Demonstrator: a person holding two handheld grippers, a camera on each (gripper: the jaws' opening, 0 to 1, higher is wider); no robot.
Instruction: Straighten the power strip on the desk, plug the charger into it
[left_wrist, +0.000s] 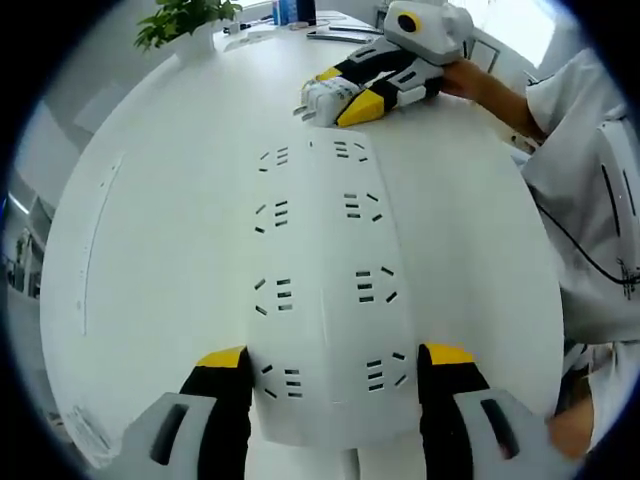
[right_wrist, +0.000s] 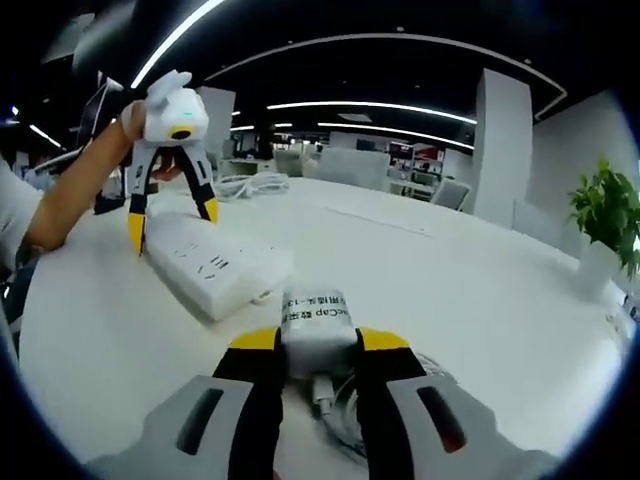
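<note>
A white power strip (left_wrist: 325, 280) lies flat on the white desk (left_wrist: 160, 250), running straight away from me in the left gripper view. My left gripper (left_wrist: 335, 358) is shut on its near end, one yellow-tipped jaw on each long side. From the right gripper view the same strip (right_wrist: 215, 268) lies at the left, with the left gripper (right_wrist: 172, 225) standing over its far end. My right gripper (right_wrist: 318, 340) is shut on a white charger (right_wrist: 318, 322), a little short of the strip's near end. The right gripper (left_wrist: 345, 95) with the charger (left_wrist: 322, 97) sits just beyond the strip's far end.
A potted plant (left_wrist: 185, 20) (right_wrist: 605, 215) stands near the desk's edge. A coiled white cable (right_wrist: 250, 185) lies behind the strip. The charger's own cable (right_wrist: 345, 415) trails under my right gripper. A person's white sleeve (left_wrist: 590, 200) is at the right.
</note>
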